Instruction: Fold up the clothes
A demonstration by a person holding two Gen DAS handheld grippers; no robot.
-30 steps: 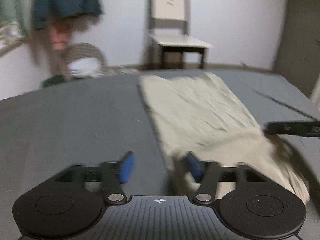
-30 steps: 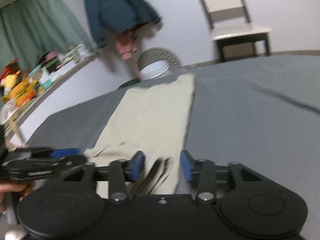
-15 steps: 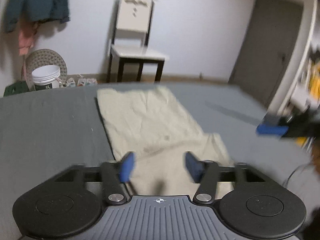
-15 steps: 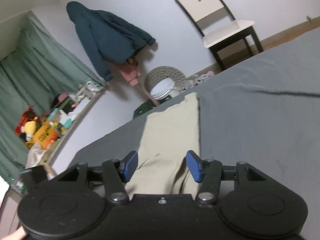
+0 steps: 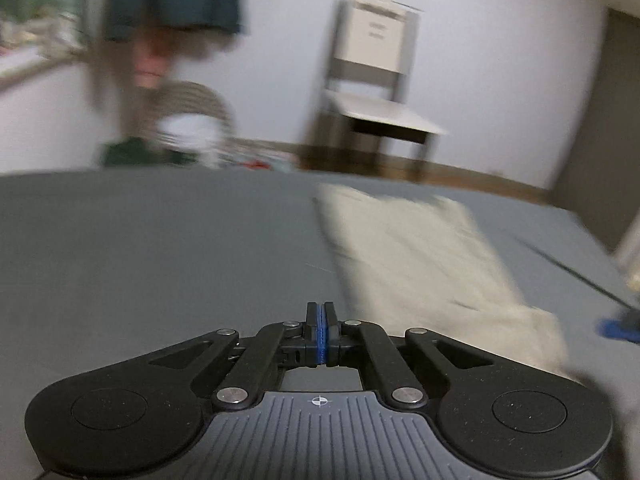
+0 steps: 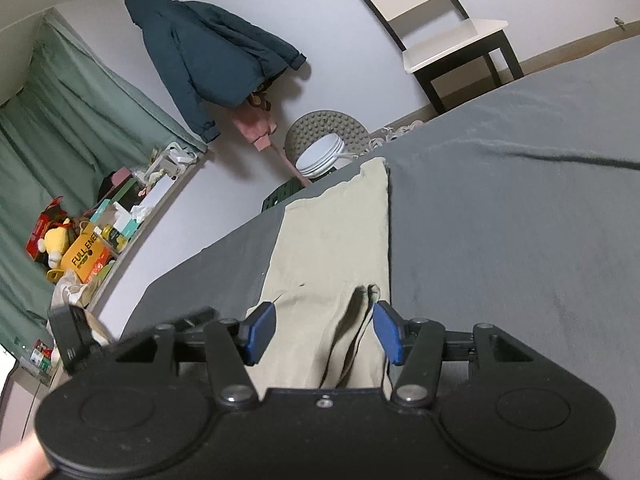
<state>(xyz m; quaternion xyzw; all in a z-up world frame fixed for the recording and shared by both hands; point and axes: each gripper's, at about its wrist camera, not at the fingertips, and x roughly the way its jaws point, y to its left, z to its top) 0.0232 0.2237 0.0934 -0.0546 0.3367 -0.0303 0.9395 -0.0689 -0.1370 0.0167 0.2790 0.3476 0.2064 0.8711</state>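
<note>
A beige garment [image 6: 336, 240] lies as a long folded strip on the grey surface [image 6: 520, 220], with a raised fold at its near end. My right gripper [image 6: 324, 332] is open, its blue pads [image 6: 387, 332] either side of that near end and holding nothing. In the left wrist view the beige garment [image 5: 420, 264] is blurred and lies to the right. My left gripper [image 5: 322, 336] is shut over the bare grey surface [image 5: 160, 260], left of the garment's edge, with nothing visible between its pads. Its black body [image 6: 68, 332] shows at the left of the right wrist view.
A chair [image 6: 452, 40] stands by the far wall, with a dark coat [image 6: 208, 56] hanging and white buckets [image 6: 320, 156] on the floor. A cluttered shelf [image 6: 92, 248] and a green curtain [image 6: 60, 120] run along the left. A blue pad [image 5: 618, 328] shows at the right edge.
My left gripper has gone from open to shut and swung left, off the garment's near end. The right gripper stays open over the garment and has barely moved.
</note>
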